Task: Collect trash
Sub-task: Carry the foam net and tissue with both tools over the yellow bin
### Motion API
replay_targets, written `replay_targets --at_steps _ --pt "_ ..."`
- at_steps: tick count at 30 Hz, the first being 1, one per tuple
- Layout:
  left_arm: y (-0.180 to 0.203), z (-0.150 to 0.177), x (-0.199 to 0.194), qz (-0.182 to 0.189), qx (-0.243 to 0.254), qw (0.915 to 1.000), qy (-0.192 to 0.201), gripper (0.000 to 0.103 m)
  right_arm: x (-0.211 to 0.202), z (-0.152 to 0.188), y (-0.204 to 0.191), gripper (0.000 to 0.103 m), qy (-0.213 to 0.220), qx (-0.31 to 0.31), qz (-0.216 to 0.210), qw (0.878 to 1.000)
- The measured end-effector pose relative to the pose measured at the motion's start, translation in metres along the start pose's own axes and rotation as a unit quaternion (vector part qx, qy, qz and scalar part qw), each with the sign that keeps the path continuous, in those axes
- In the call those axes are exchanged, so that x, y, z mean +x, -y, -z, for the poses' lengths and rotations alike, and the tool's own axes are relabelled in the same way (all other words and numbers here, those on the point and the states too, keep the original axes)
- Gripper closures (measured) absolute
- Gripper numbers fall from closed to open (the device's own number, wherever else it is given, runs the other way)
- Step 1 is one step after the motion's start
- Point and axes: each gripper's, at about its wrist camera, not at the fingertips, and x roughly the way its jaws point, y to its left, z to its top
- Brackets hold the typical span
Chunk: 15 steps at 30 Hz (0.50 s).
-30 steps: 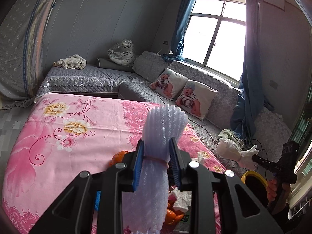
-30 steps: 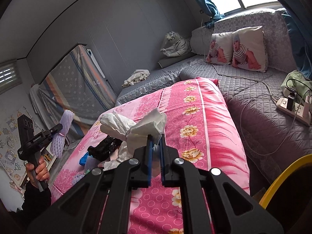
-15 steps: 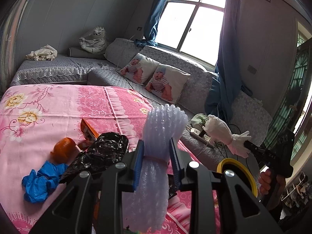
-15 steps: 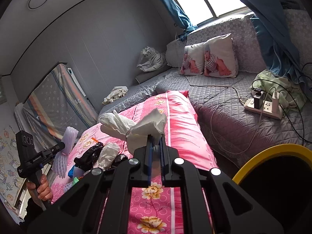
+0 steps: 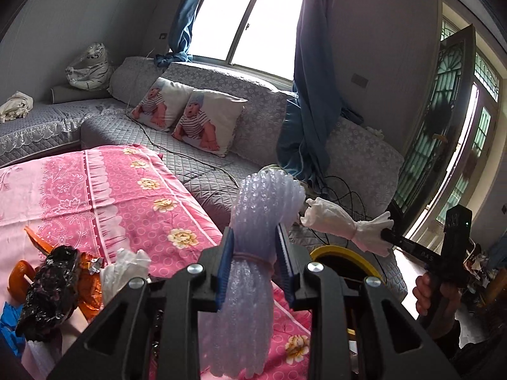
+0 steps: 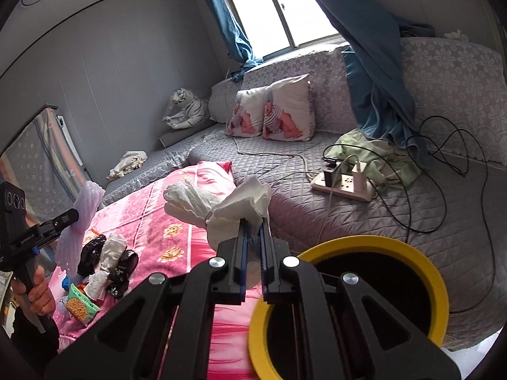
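Bin [image 6: 437,281] rim just beside bed [image 5: 126,190] edge; L jaws clenched on foam net [image 5: 253,253], R on tissue [image 6: 221,209].

a: grey walls; bright window [image 5: 250,22], blue curtains [image 5: 312,72] either side.
b: grey quilted corner sofa [image 6: 412,221], two baby-print pillows [image 6: 272,110]; pink floral bed [image 5: 111,196].

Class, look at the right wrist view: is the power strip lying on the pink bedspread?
No. The power strip lies on the grey quilted sofa cover, well clear of the pink bedspread.
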Motion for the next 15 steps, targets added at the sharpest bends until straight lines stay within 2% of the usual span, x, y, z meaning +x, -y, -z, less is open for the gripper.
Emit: replay_targets --at_steps 7,15 --pt "0.048 -0.011 0.04 0.045 0.032 0.9982 -0.024 0.077 -0.038 0.003 0.041 0.097 0.019 0.016 0.063 0.998" --pt "0.113 -0.008 0.088 0.087 0.077 0.9914 -0.06 0.077 -0.067 0.013 0.074 0.097 0.046 0.028 0.123 0.991"
